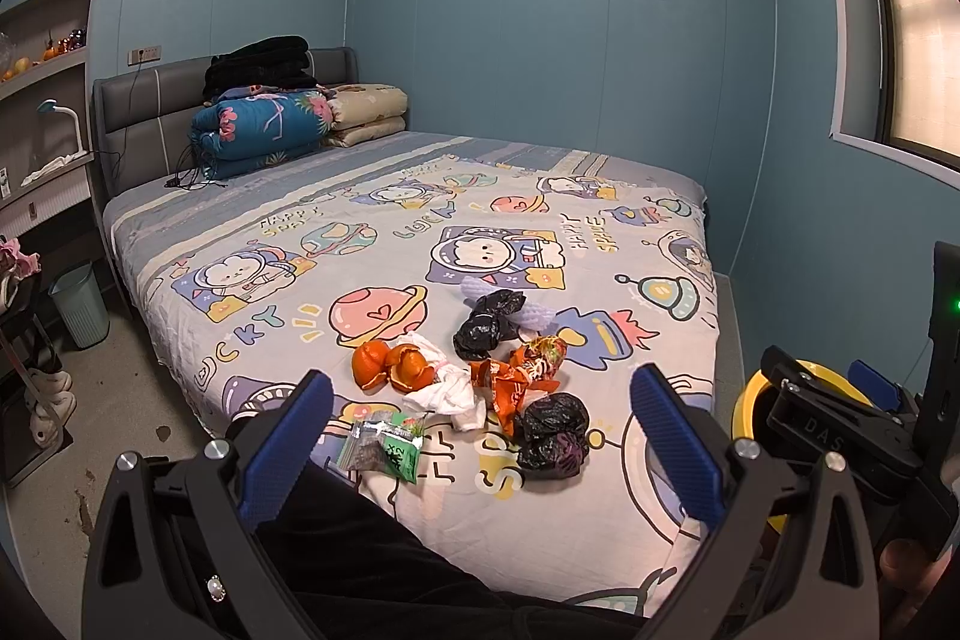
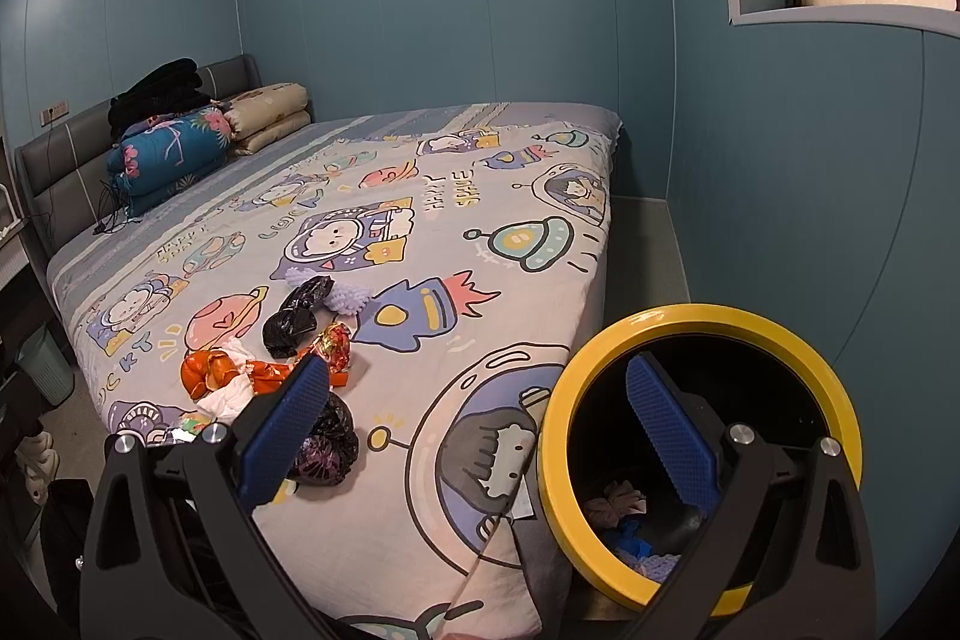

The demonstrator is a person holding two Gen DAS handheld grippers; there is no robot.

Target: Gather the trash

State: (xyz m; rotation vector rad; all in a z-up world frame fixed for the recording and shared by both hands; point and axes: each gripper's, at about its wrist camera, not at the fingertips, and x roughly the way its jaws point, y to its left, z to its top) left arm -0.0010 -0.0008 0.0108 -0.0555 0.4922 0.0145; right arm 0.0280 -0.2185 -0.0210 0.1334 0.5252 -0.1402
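Trash lies in a heap on the cartoon bedsheet (image 1: 420,232): orange peel (image 1: 390,364), crumpled white tissue (image 1: 447,391), an orange snack wrapper (image 1: 528,370), two black bags (image 1: 486,325) (image 1: 552,433), a green packet (image 1: 387,445) and a lilac foam net (image 1: 534,313). My left gripper (image 1: 480,436) hangs open just short of the heap, nothing between its fingers. My right gripper (image 2: 480,430) is open too, its right finger over the mouth of a yellow-rimmed black bin (image 2: 702,322) beside the bed. Some scraps lie in the bin's bottom. The peel (image 2: 204,370) and bags (image 2: 327,436) also show in the right wrist view.
Folded quilts (image 1: 264,130) and a black blanket are stacked at the headboard. A pale green wastebasket (image 1: 78,304) stands on the floor left of the bed, near shelves and slippers. A blue wall and a window (image 1: 924,40) bound the right side.
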